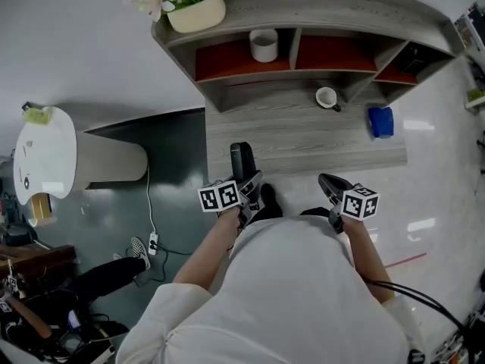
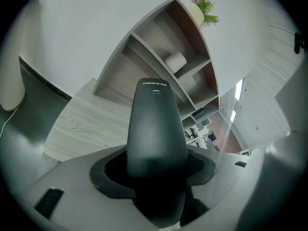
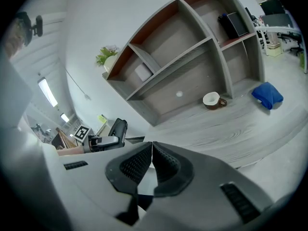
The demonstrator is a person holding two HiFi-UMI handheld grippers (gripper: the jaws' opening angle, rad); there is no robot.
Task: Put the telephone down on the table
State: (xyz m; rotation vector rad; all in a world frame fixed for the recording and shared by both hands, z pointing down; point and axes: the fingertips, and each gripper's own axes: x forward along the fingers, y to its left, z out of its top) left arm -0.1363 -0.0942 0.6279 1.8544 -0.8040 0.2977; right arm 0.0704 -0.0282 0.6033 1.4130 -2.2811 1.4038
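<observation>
Head view first: which step is in hand?

Carrying, I'd judge. The left hand-held gripper (image 1: 244,192) pinches the black telephone handset (image 1: 241,161), which sticks out toward 12 o'clock over the near left corner of the grey wood counter (image 1: 303,146), not yet resting on it. The right hand-held gripper (image 1: 333,184) hangs at the near edge, carrying nothing.

And what is around it?

A mug (image 1: 326,97) sits at 1 o'clock and a blue cloth (image 1: 380,121) at 2 o'clock, both well apart from the handset. A shelf unit (image 1: 303,21) rises behind, with a flower pot (image 1: 195,10) on top at 11 o'clock. The floor looks glossy pale on the right and dark on the left.

Left gripper view?

Both jaws are pressed on the handset's lower end, with bare counter boards beyond at 9 o'clock.

Right gripper view?

Its ribbed pads are pressed together on nothing.

So the next move?

Probably lower the handset flat onto the bare wood, then spread the jaws gently so it doesn't roll.
</observation>
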